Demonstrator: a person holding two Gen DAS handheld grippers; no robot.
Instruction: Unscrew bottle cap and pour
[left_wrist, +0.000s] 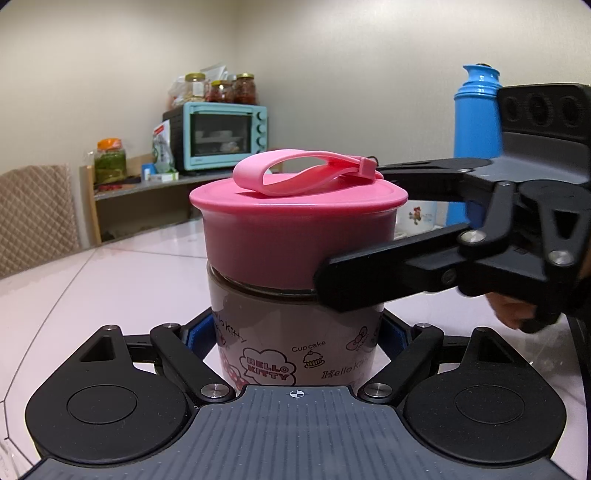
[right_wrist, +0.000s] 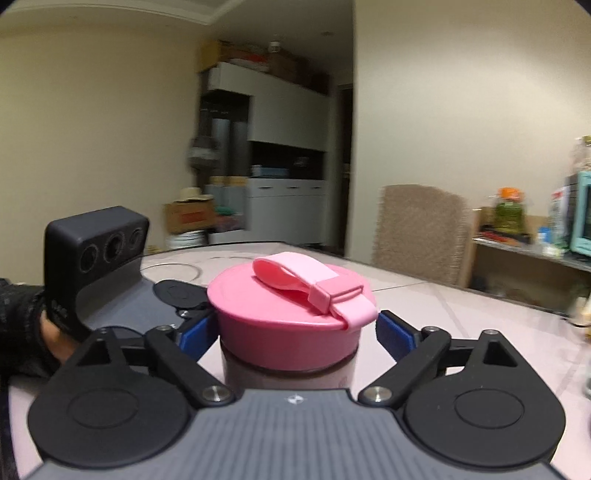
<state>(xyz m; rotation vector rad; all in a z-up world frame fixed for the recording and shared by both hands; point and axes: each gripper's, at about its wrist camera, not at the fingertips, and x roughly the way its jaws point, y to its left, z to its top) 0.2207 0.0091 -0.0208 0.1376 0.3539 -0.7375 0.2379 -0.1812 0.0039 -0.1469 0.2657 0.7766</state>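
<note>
While the left tool (left_wrist: 295, 332) clamps the bottle (left_wrist: 295, 332), cap (right_wrist: 291, 314) between right tool (right_wrist: 295, 332) pads, gap visible

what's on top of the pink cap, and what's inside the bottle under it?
A pale pink strap loop lies folded flat on the pink cap, which is still on the Hello Kitty bottle. The bottle looks dark brownish, but the cap covers its mouth, so contents and fill level cannot be seen.

Matte black left gripper (left_wrist: 297, 336) and right gripper (right_wrist: 295, 332), blue finger pads (right_wrist: 395, 334), silver pivot screws, ribbed grey housing, crosshair mark, black sleeve (right_wrist: 18, 325), bare skin
</note>
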